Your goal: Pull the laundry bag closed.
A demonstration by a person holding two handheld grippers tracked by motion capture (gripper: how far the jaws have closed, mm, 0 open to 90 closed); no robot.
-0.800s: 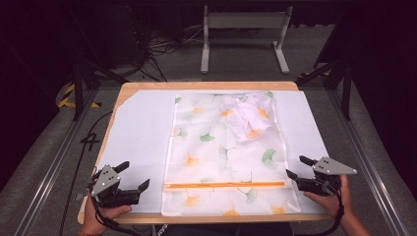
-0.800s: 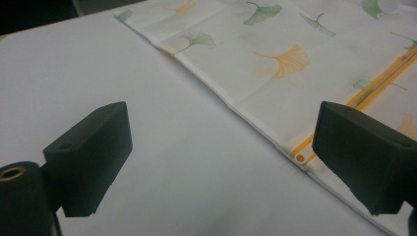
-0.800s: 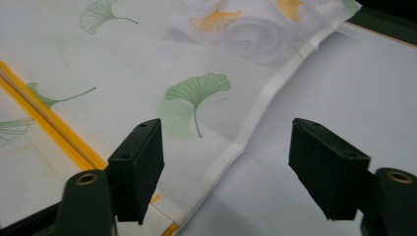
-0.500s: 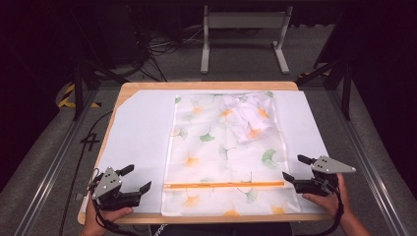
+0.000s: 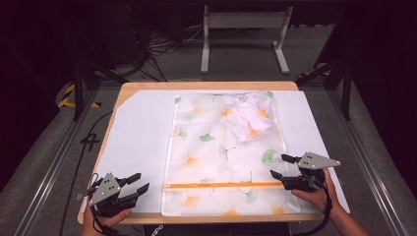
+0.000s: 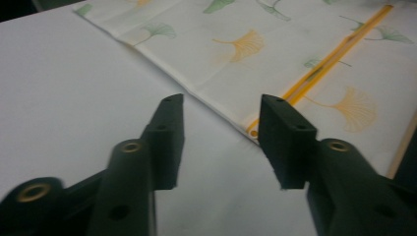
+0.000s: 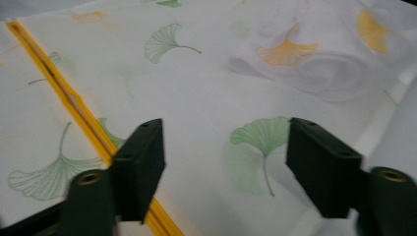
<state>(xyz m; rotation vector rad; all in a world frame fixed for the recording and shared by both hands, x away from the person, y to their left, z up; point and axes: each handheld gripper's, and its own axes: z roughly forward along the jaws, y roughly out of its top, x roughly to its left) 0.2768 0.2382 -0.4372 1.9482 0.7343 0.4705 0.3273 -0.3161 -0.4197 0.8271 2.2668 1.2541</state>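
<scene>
A thin, translucent zipper bag (image 5: 221,157) printed with green and orange ginkgo leaves lay flat on a white sheet (image 5: 137,142) covering the wooden table (image 5: 206,85). A straight orange zipper strip (image 5: 221,185) crossed the bag near its front end, and a crumpled white cloth (image 5: 248,118) with the same leaf print showed dimly through the bag's far right corner.

The left gripper (image 5: 132,185) hovered over bare sheet just left of the bag's front left corner, its 2 blocky black fingers (image 6: 167,132) spread apart and empty. The right gripper (image 5: 282,166) sat at the bag's right edge, just beyond the zipper strip's right end, fingers (image 7: 142,162) wide apart over the film, gripping nothing.

Left of the bag the sheet lay open and flat. The bag's front edge ran close to the table's front rim. Whether the zipper was closed could not be made out.
</scene>
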